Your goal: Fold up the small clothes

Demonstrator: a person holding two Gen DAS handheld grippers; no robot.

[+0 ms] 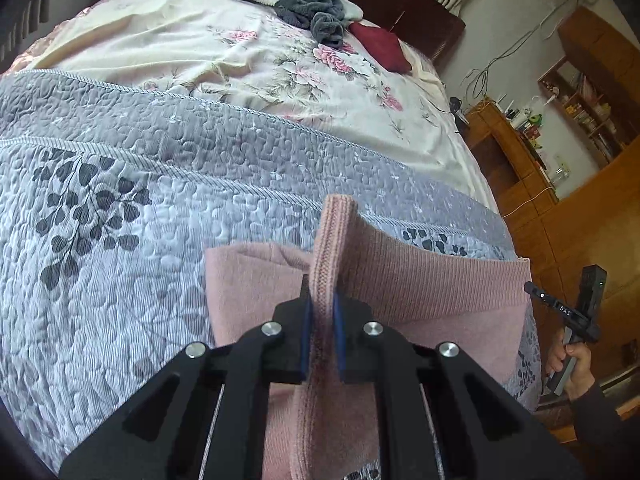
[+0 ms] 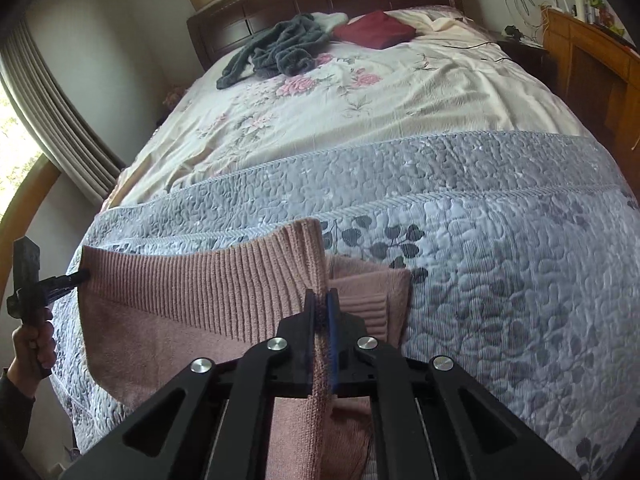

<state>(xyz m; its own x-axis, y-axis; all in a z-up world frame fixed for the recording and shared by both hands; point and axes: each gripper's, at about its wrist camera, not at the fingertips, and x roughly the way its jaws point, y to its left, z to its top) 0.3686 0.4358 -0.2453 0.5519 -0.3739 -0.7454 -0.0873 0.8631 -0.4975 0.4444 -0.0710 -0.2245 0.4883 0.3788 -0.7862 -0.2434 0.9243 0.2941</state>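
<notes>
A pink knit sweater (image 1: 440,280) lies at the near edge of the bed, its ribbed hem lifted off the quilt. My left gripper (image 1: 320,292) is shut on one corner of that hem, and a fold of rib stands up between the fingers. My right gripper (image 2: 320,300) is shut on the other corner of the sweater (image 2: 180,300). The hem stretches between the two. Each gripper shows in the other view: the right gripper (image 1: 530,288) at the far right, the left gripper (image 2: 82,275) at the far left. Folded sweater layers lie beneath.
A grey quilt (image 2: 480,260) with a leaf print covers the near part of the bed, a floral sheet (image 1: 240,60) the far part. A dark grey garment (image 2: 276,52) and a red cushion (image 2: 376,28) lie by the headboard. Wooden cabinets (image 1: 560,200) stand on the right.
</notes>
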